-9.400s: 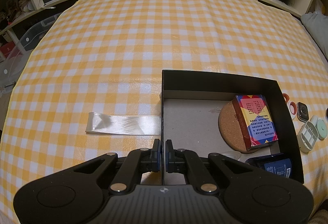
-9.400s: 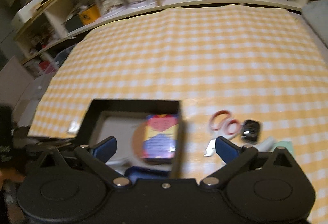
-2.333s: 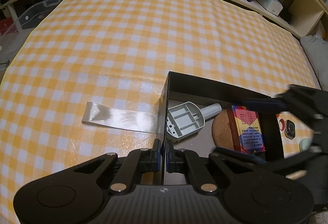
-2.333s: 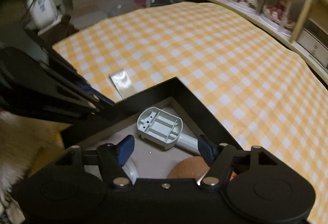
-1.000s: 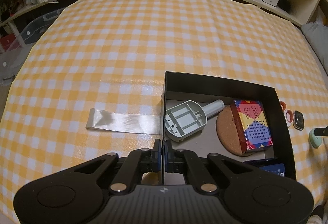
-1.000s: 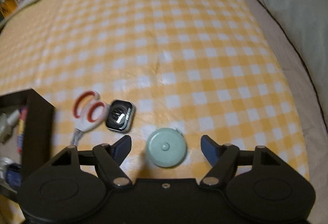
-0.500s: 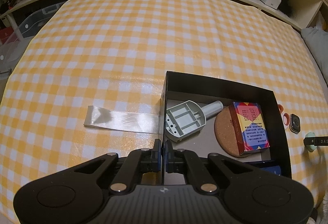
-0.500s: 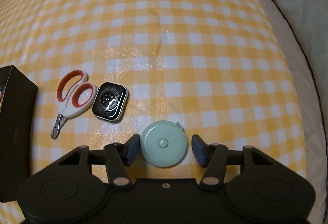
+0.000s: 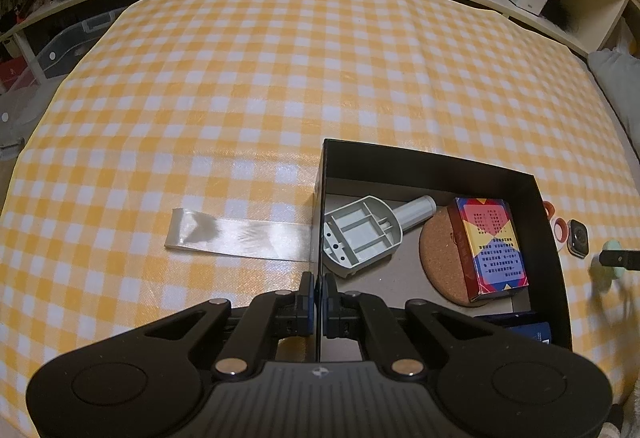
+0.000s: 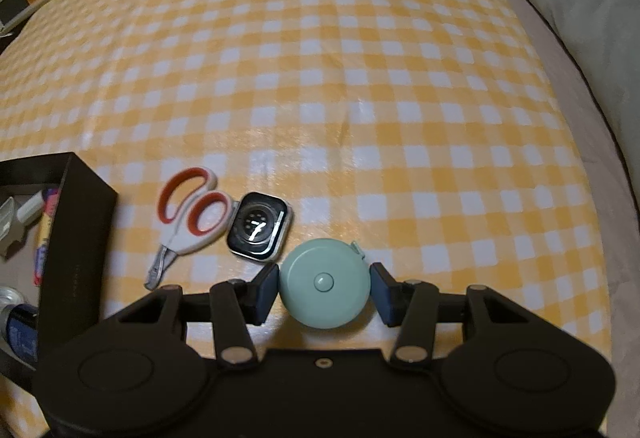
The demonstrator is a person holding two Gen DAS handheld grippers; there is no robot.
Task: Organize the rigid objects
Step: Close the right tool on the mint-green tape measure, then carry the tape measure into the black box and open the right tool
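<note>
In the right wrist view, the right gripper (image 10: 325,288) is sitting low in the centre of the frame with its 2 fingers bracketing the mint tape measure (image 10: 324,288). Its jaws have just been closing on the disc; the left pad is touching the rim, while the right pad looks just short of it, so a firm grip cannot be confirmed. The tape measure is lying flat on the checked cloth (image 10: 360,77). Just above and left of it a watch body (image 10: 259,226) is lying face down, and beside that, further left, small scissors (image 10: 188,217) with red-lined handles are resting with blades pointing toward the lower left. At the left edge a corner of the black box (image 10: 76,238) is showing.

In the left wrist view, the left gripper (image 9: 319,302) is sitting at bottom centre, its fingers pinched shut on the near left wall of the box (image 9: 432,161). Inside, a grey scoop (image 9: 362,234) is lying at left, a cork coaster (image 9: 444,258) in the middle, and a card pack (image 9: 490,250) leaning across the coaster. A strip of clear tape (image 9: 240,234) is stretching left from the box.
</note>
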